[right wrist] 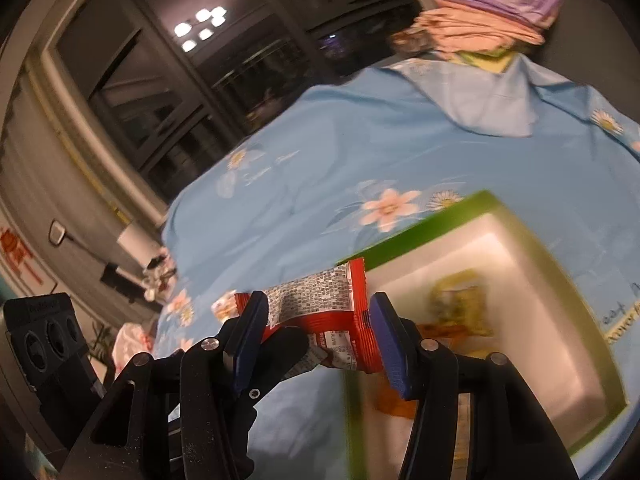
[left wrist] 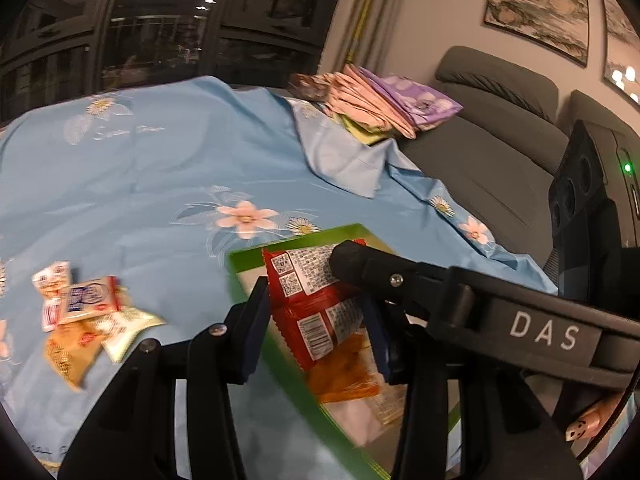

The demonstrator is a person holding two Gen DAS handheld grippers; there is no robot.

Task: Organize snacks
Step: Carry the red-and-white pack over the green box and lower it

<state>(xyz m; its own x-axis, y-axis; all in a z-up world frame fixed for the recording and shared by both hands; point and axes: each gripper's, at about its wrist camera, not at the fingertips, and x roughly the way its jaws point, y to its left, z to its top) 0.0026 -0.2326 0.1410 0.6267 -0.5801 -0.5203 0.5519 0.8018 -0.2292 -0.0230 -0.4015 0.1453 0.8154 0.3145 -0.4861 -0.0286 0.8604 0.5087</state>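
Item: red snack packet [left wrist: 316, 304], crinkled foil, white printed panel with codes and a barcode facing the left wrist camera. Location: held above the near edge of the green-rimmed box [left wrist: 248, 258], clear of the blue floral cloth [left wrist: 140, 184]. Both grippers appear to hold it: the left gripper [left wrist: 318, 326] has its blue-padded fingers [left wrist: 256, 320] narrowed on either side of the packet, and the right gripper [right wrist: 320, 340] grips it across its width in the same manner.

Box contents: an orange packet [left wrist: 344, 376] and a pale one, seen blurred through the white interior; the box is only partly filled.

Remaining loose: a small heap of packets [left wrist: 80, 312], white, red-edged, orange and pale green, lying on the cloth well to the left of the box.

Status, as judged: sorting is under way, with a few pieces boxed, one in hand, and the heap still to be gathered.

Surroundings: folded cloths [left wrist: 384, 100] stacked at the far edge; grey sofa [left wrist: 496, 128] beyond.
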